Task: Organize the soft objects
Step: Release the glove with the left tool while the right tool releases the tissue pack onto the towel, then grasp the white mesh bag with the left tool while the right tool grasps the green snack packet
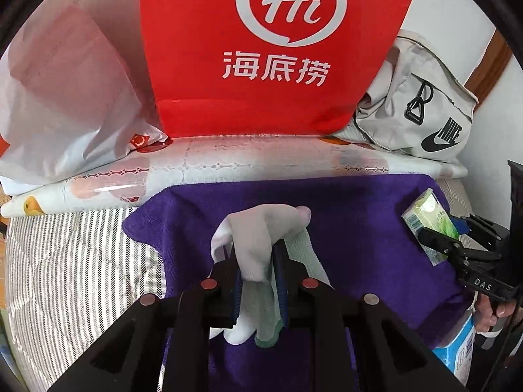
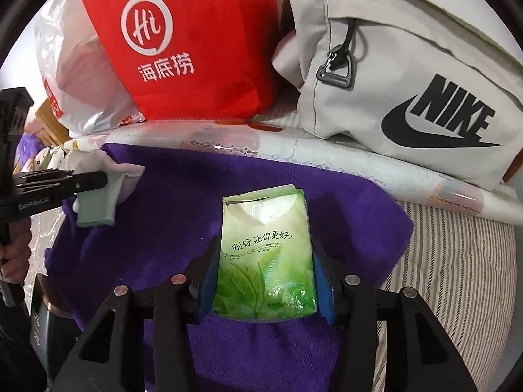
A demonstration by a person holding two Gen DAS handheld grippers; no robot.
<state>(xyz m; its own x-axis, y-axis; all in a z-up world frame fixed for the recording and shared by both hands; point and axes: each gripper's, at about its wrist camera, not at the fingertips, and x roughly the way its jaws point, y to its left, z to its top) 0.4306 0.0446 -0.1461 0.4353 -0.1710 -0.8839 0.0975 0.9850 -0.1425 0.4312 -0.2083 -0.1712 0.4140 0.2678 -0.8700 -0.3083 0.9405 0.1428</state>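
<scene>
Two grips | left gripper [image 1: 258, 261] pinches limp sock [image 1: 258, 245] mid-bundle, may slip | right gripper [image 2: 264, 281] clamps squashy tissue pack [image 2: 264, 261] by its sides, light

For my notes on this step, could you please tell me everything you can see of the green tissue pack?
The green tissue pack is a soft plastic packet printed with green leaves, music notes and a line of Chinese script. Its top is torn open, showing white tissue inside. The right gripper holds it by its two long sides, blue-padded fingers pressing each side, its open end pointing away from the camera. It sits above the purple towel; whether it touches the towel I cannot tell.
</scene>
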